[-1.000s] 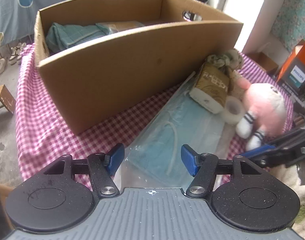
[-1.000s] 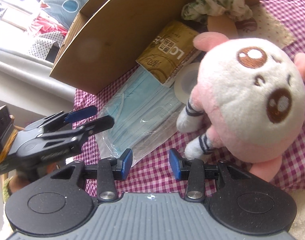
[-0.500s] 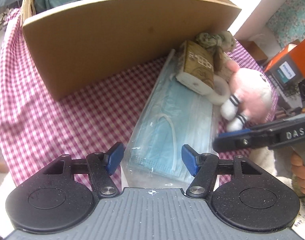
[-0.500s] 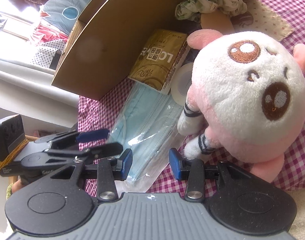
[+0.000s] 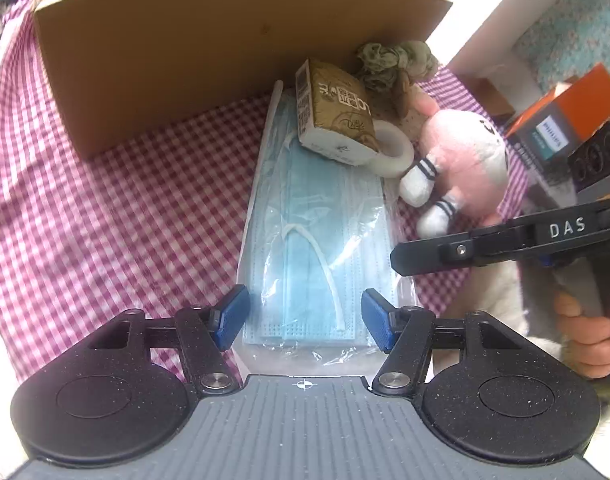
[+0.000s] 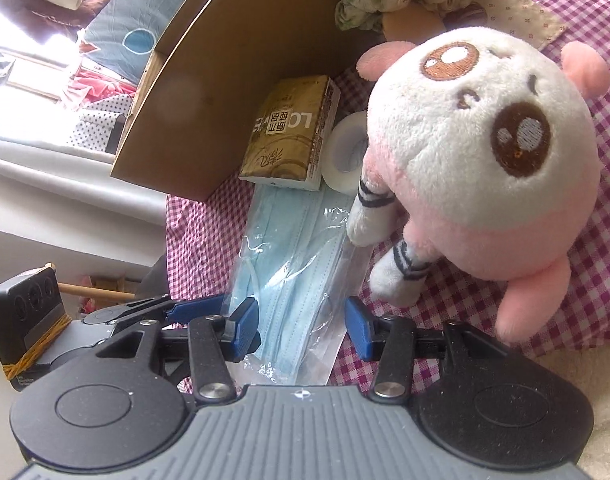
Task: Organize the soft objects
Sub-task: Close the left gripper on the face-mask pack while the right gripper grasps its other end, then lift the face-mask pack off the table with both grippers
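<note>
A clear pack of blue face masks [image 5: 321, 236] lies on the checked cloth, its near end between the open fingers of my left gripper [image 5: 305, 316]. It also shows in the right wrist view [image 6: 293, 264], where my right gripper [image 6: 303, 326] is open over its near end. A brown tissue pack [image 5: 337, 116] rests on the masks' far end, next to a white tape roll [image 5: 393, 152]. A pink and white plush toy [image 6: 477, 168] lies right of the masks. A crumpled green cloth [image 5: 393, 60] sits by the cardboard box [image 5: 209, 48].
The box wall stands close behind the objects. An orange and black carton [image 5: 557, 128] sits at the right. The red-checked cloth [image 5: 105, 208] covers the table. The right gripper's arm [image 5: 505, 240] reaches in beside the masks in the left wrist view.
Both grippers have moved in over the near end of the mask pack. The left gripper has tilted down and the right gripper has shifted left toward it. Both stay open.
</note>
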`<state>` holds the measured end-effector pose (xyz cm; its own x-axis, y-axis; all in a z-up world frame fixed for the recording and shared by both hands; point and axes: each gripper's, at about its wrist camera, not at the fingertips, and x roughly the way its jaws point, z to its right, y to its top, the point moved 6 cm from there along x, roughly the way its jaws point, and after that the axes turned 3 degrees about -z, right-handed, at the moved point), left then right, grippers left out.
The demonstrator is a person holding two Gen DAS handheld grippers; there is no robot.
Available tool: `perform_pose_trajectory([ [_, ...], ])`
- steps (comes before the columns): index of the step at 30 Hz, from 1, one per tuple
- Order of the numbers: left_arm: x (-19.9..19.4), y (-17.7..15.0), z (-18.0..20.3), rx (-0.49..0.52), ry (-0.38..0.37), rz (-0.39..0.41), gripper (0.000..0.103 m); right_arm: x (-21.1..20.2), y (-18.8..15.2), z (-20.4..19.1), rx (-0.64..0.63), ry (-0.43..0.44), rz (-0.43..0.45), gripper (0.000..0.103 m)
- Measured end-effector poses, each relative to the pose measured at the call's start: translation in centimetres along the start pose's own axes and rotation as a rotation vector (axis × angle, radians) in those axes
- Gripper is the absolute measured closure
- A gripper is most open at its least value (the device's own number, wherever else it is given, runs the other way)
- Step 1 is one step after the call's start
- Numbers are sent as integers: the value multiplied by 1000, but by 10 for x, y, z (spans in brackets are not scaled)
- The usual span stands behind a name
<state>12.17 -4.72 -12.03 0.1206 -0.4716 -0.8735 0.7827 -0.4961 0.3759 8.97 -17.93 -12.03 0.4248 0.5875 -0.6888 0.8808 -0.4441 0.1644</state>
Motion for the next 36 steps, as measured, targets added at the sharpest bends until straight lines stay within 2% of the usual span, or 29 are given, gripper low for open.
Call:
perform_pose_trajectory([
  [2, 3, 0, 6, 17, 13, 4, 38, 1, -1, -1, -7, -8, 5, 52],
  [6, 9, 3, 9, 2, -18, 13, 37, 5, -2, -6, -23, 0, 21, 52],
  [10, 2, -2, 1, -57, -110, 14, 37, 11, -2, -7, 0, 47, 33, 54],
  [16, -11, -13, -5, -119, -185, 3, 37, 15, -1, 1, 75, 126, 24, 63],
  [20, -24, -19, -12, -176, -237, 17, 40, 16, -2, 2, 99, 166, 9, 63],
  [23, -40, -17, -18, -196, -251, 39, 40, 13, -3, 3, 129, 206, 0, 65],
  [29, -92, -14, -15, -175, -275, 134, 41, -11, -2, -14, 134, 329, 24, 67],
  [34, -98, -12, -4, -173, -246, 148, 46, -8, -8, -6, 192, 372, -12, 69],
  [36, -105, -12, 3, -157, -235, 176, 46, -15, -10, -11, 165, 389, 1, 69],
])
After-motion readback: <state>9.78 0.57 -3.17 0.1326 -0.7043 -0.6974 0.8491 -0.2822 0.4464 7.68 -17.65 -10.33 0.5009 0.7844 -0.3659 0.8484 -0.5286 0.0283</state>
